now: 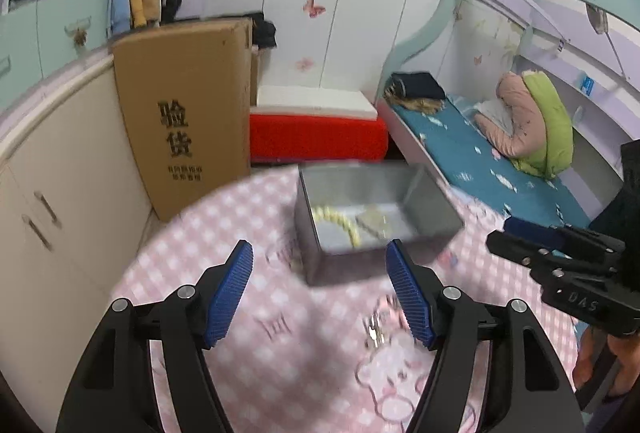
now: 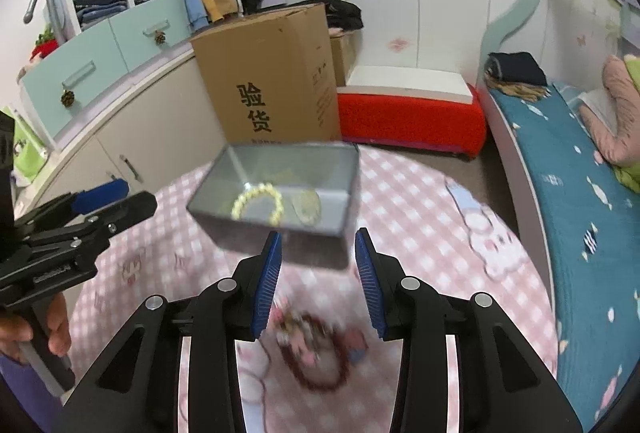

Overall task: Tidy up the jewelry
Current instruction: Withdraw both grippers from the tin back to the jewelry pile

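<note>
On the round table with the pink checked cloth [image 2: 404,217] stands an open grey metal box [image 2: 276,193], and part of the sorting already looks done: a pale yellow bead bracelet [image 2: 258,203] lies on its floor, with a flat greenish-gold piece [image 2: 306,209] just beside it. What that second piece is, the blur does not let me say. Work remains outside the box. A dark red bead bracelet [image 2: 316,357] lies on the cloth in front of the box, directly below the right gripper [image 2: 318,281], whose blue pads are spread apart and hold nothing. A small silvery piece [image 1: 376,329], too smeared to identify, lies on the cloth near the right-hand finger of the left gripper [image 1: 320,291]; this gripper too is spread wide and empty. Judging from this, roughly half the jewelry is stowed and at least two pieces are left to pick up and drop in. No lid for the box is in view.
</note>
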`<act>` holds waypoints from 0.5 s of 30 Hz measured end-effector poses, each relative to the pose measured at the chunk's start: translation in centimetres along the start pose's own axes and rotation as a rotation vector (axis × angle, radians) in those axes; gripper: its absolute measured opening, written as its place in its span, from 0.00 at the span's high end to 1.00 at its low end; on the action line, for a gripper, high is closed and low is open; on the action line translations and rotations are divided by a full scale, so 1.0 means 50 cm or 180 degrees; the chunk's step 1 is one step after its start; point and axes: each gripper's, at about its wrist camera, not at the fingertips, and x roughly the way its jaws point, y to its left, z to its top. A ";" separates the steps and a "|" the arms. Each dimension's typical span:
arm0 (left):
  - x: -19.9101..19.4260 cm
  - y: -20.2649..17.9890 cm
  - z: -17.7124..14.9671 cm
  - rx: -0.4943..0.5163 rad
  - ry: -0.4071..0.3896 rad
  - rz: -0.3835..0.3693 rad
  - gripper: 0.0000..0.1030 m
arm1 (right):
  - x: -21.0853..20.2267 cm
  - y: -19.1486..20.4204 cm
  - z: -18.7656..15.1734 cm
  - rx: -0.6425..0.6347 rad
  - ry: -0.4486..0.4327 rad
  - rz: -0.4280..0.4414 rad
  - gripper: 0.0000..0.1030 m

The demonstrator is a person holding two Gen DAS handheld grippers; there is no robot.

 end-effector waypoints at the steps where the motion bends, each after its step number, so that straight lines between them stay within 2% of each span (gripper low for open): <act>1: 0.005 -0.002 -0.011 -0.0010 0.0039 -0.0017 0.35 | -0.001 -0.005 -0.016 0.0012 0.0009 -0.0022 0.62; 7: 0.039 -0.023 -0.071 -0.0018 0.0265 -0.0094 0.35 | 0.010 -0.021 -0.085 0.0144 0.0106 -0.0049 0.61; 10: 0.056 -0.036 -0.094 0.0049 0.0355 -0.0112 0.36 | 0.016 -0.024 -0.108 0.0197 0.0143 -0.0014 0.58; 15: 0.089 -0.058 -0.116 0.0081 0.0510 -0.0161 0.43 | 0.023 -0.028 -0.125 0.0231 0.0168 0.0018 0.57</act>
